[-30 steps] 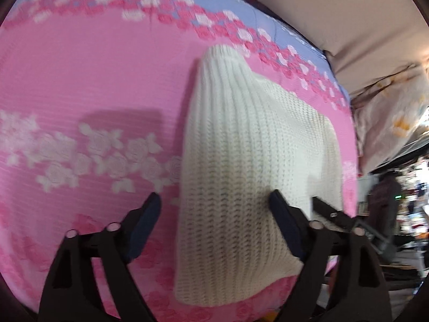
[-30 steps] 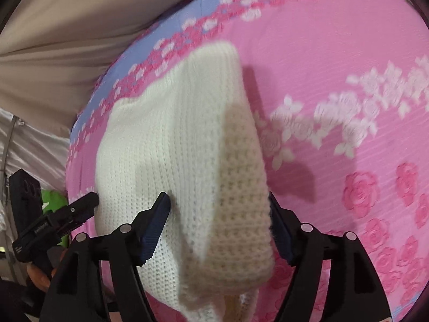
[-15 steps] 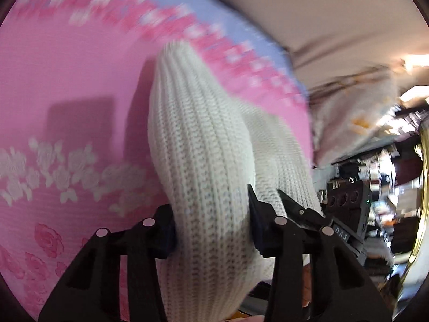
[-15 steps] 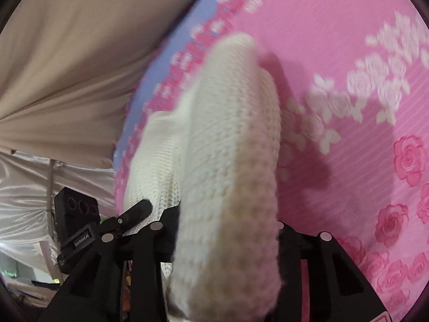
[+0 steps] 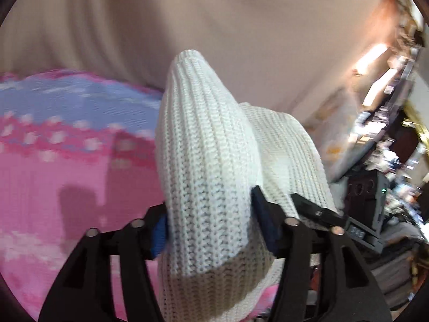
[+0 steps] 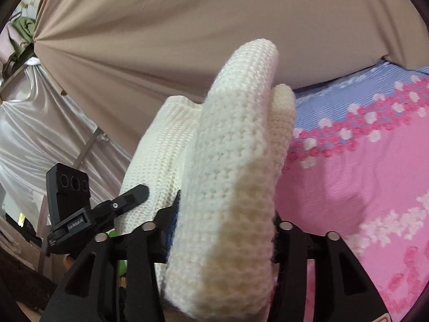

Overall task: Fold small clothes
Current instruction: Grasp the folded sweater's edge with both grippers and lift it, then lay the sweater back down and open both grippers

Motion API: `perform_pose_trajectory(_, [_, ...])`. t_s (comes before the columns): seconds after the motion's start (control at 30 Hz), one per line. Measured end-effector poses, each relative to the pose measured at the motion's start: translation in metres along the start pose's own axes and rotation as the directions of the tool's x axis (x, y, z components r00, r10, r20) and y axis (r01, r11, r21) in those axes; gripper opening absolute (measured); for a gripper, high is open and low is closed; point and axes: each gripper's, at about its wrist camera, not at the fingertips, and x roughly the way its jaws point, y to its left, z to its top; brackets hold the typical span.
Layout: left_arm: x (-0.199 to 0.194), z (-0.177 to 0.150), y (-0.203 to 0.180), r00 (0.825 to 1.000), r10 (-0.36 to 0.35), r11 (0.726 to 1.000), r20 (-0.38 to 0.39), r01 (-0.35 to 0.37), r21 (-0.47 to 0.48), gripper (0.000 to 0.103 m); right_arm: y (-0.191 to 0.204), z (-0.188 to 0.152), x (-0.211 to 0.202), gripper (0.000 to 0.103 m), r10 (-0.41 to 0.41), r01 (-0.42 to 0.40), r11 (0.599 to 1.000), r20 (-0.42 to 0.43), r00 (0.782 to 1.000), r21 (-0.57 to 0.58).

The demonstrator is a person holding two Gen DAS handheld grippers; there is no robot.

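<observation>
A cream-white knitted sweater (image 5: 209,177) is bunched between the two black fingers of the left gripper (image 5: 210,222). Its blue pads (image 5: 159,232) press against the fabric on both sides, so the left gripper is clamped on the sweater, though its jaws are easing wider at this moment. The knit rises ahead of the fingertips in a thick ribbed fold, and more of it drapes off to the right of the gripper, toward the other tool.

The right gripper (image 6: 225,230) likewise has a thick roll of the sweater (image 6: 233,177) between its black fingers, the fabric filling the gap from side to side; it too grips the sweater while its jaws are widening. The roll stands up ahead of the fingertips, and the rest of the garment spreads to the left of this gripper, where the left gripper's fingertip and its camera block show beside it.

Below and beyond both grippers lies a pink bedspread (image 6: 362,182) with white and pink roses and a blue border. Behind it hangs a beige curtain (image 6: 187,40). A cluttered, blurred room shows to the far right of the left gripper.
</observation>
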Motion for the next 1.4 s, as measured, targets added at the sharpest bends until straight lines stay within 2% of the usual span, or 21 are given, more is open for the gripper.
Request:
perform_pose_trajectory(0.03, [0.007, -0.008, 0.027, 0.998, 0.065, 0.998, -0.01, -0.066, -0.022, 0.066, -0.007, -0.009, 0.024, 0.056, -0.059, 0.059, 0.998, -0.01, 0.998, -0.013])
perform_pose_trajectory(0.1, [0.021, -0.024, 0.069, 0.979, 0.191, 0.979, -0.066, -0.195, -0.064, 0.065, -0.026, -0.023, 0.052, 0.056, -0.181, 0.182, 0.983, -0.055, 0.982, 0.01])
perform_pose_trajectory(0.13, [0.026, -0.037, 0.092, 0.956, 0.273, 0.955, -0.111, -0.283, -0.092, 0.062, -0.036, -0.036, 0.061, 0.049, -0.21, 0.216, 0.975, -0.099, 0.973, 0.058])
perform_pose_trajectory(0.17, [0.026, -0.046, 0.104, 0.943, 0.304, 0.942, -0.133, -0.318, -0.102, 0.061, -0.039, -0.043, 0.062, 0.041, -0.195, 0.205, 0.975, -0.112, 0.975, 0.088])
perform_pose_trajectory(0.23, [0.015, -0.064, 0.113, 0.94, 0.32, 0.938, -0.119, -0.332, -0.102, 0.061, -0.038, -0.057, 0.055, 0.041, -0.17, 0.182, 0.978, -0.116, 0.979, 0.101])
perform_pose_trajectory(0.33, [0.008, -0.075, 0.103, 0.929, 0.358, 0.931, -0.093, -0.363, -0.037, 0.062, -0.018, -0.072, 0.067, 0.041, -0.208, 0.215, 0.976, -0.176, 0.962, 0.023])
perform_pose_trajectory(0.43, [0.027, -0.081, 0.09, 0.909, 0.403, 0.915, -0.109, -0.403, 0.018, 0.064, -0.012, -0.083, 0.097, 0.041, -0.246, 0.25, 0.968, -0.223, 0.943, -0.012])
perform_pose_trajectory(0.53, [0.04, -0.088, 0.099, 0.891, 0.416, 0.907, -0.182, -0.42, 0.019, 0.066, -0.014, -0.094, 0.131, 0.042, -0.286, 0.293, 0.956, -0.305, 0.909, -0.023])
perform_pose_trajectory(0.6, [0.05, -0.092, 0.109, 0.884, 0.415, 0.905, -0.214, -0.425, -0.001, 0.066, -0.022, -0.103, 0.146, 0.05, -0.348, 0.35, 0.935, -0.314, 0.883, -0.054])
perform_pose_trajectory(0.67, [0.06, -0.102, 0.118, 0.862, 0.437, 0.89, -0.257, -0.455, -0.013, 0.065, -0.03, -0.111, 0.155, 0.05, -0.386, 0.394, 0.918, -0.338, 0.859, -0.046])
perform_pose_trajectory(0.7, [0.065, -0.105, 0.124, 0.851, 0.445, 0.884, -0.28, -0.467, -0.015, 0.065, -0.033, -0.114, 0.158, 0.044, -0.379, 0.394, 0.919, -0.351, 0.856, -0.032])
perform_pose_trajectory(0.73, [0.067, -0.107, 0.128, 0.846, 0.446, 0.882, -0.292, -0.471, -0.017, 0.065, -0.035, -0.115, 0.159, 0.03, -0.371, 0.391, 0.92, -0.357, 0.857, -0.018])
perform_pose_trajectory(0.8, [0.07, -0.109, 0.132, 0.842, 0.448, 0.88, -0.302, -0.474, -0.016, 0.065, -0.032, -0.114, 0.158, 0.019, -0.365, 0.386, 0.922, -0.357, 0.86, -0.013])
perform_pose_trajectory(0.83, [0.069, -0.109, 0.132, 0.839, 0.455, 0.878, -0.299, -0.479, -0.005, 0.065, -0.022, -0.11, 0.151, 0.014, -0.362, 0.376, 0.926, -0.337, 0.869, -0.025])
perform_pose_trajectory(0.9, [0.072, -0.108, 0.129, 0.829, 0.479, 0.87, -0.288, -0.491, 0.035, 0.065, -0.006, -0.105, 0.14, 0.013, -0.366, 0.363, 0.929, -0.305, 0.879, -0.067])
perform_pose_trajectory(0.93, [0.073, -0.109, 0.127, 0.821, 0.495, 0.864, -0.283, -0.5, 0.059, 0.065, -0.002, -0.105, 0.139, 0.013, -0.376, 0.367, 0.926, -0.299, 0.877, -0.086])
perform_pose_trajectory(1.03, [0.079, -0.112, 0.125, 0.814, 0.501, 0.86, -0.295, -0.506, 0.064, 0.065, -0.018, -0.123, 0.159, 0.014, -0.433, 0.418, 0.9, -0.365, 0.824, -0.125])
perform_pose_trajectory(1.07, [0.081, -0.112, 0.126, 0.813, 0.499, 0.86, -0.3, -0.506, 0.059, 0.065, -0.029, -0.131, 0.166, 0.014, -0.431, 0.424, 0.899, -0.378, 0.819, -0.107])
perform_pose_trajectory(1.17, [0.079, -0.112, 0.12, 0.808, 0.512, 0.853, -0.293, -0.517, 0.065, 0.065, -0.029, -0.125, 0.152, 0.016, -0.39, 0.41, 0.912, -0.359, 0.848, -0.021])
perform_pose_trajectory(1.27, [0.072, -0.11, 0.113, 0.809, 0.522, 0.848, -0.271, -0.526, 0.064, 0.064, -0.013, -0.113, 0.124, 0.021, -0.408, 0.422, 0.906, -0.281, 0.869, -0.011])
perform_pose_trajectory(1.4, [0.064, -0.105, 0.104, 0.811, 0.535, 0.841, -0.235, -0.538, 0.058, 0.064, 0.018, -0.097, 0.1, 0.022, -0.483, 0.474, 0.876, -0.142, 0.864, -0.096])
